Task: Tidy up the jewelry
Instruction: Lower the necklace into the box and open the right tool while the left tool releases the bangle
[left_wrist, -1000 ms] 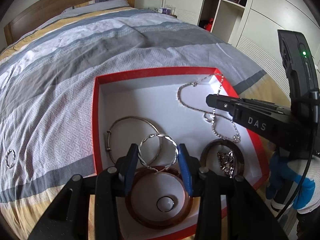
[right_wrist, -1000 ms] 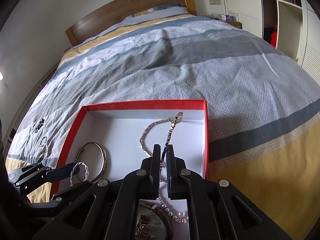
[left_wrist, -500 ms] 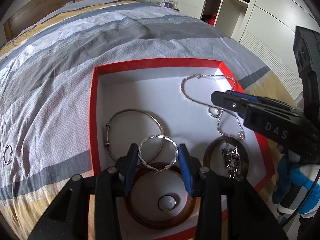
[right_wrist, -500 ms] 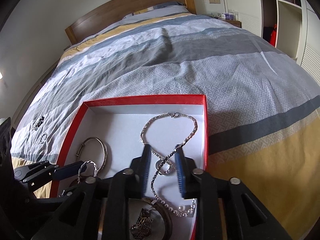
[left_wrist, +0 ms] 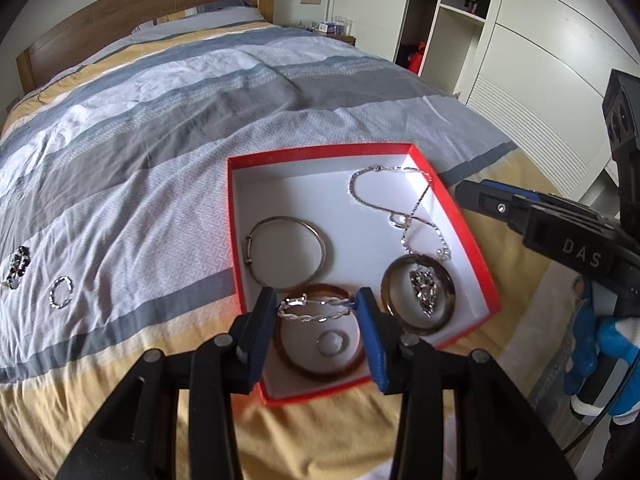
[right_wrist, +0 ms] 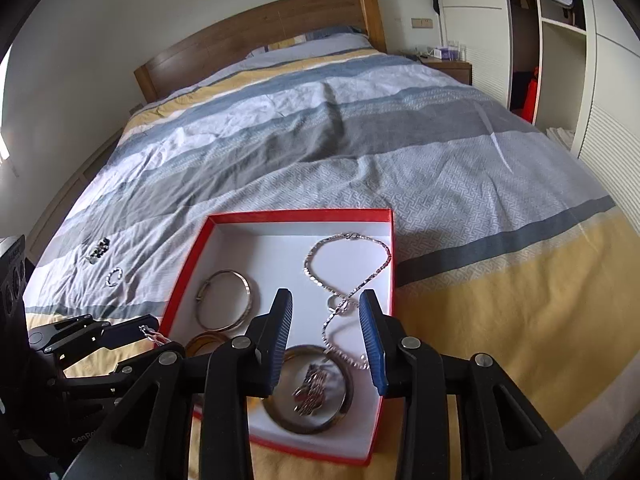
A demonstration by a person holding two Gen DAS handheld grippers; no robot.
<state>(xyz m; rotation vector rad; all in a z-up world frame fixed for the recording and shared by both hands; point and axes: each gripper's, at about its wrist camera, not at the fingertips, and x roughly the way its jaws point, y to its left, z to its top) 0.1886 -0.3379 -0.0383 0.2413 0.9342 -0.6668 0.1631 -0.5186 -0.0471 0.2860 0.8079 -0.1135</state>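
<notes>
A red box with a white inside [left_wrist: 234, 240] [right_wrist: 184, 268] lies on the bed. My left gripper [left_wrist: 316, 310] is shut on a twisted silver bangle [left_wrist: 314, 310] and holds it above the box's near end. My right gripper [right_wrist: 326, 332] is open and empty above the box. In the box lie a silver chain necklace [left_wrist: 400, 208] [right_wrist: 352, 272], a plain silver bangle [left_wrist: 286, 254] [right_wrist: 224, 300], an amber bangle [left_wrist: 320, 368] around a small ring [left_wrist: 330, 342], and a dark bangle [left_wrist: 418, 294] [right_wrist: 308, 392] around a silver clump [left_wrist: 424, 284].
On the striped duvet left of the box lie a small silver ring-shaped piece [left_wrist: 60, 292] [right_wrist: 114, 277] and a dark beaded piece [left_wrist: 18, 264] [right_wrist: 98, 251]. A wooden headboard [right_wrist: 260, 36] stands at the far end. White wardrobes [left_wrist: 520, 80] stand on the right.
My right gripper has opened, let the chain necklace fall into the box, and drawn back. My left gripper has lifted and pulled back with the twisted bangle, which now tilts flatter.
</notes>
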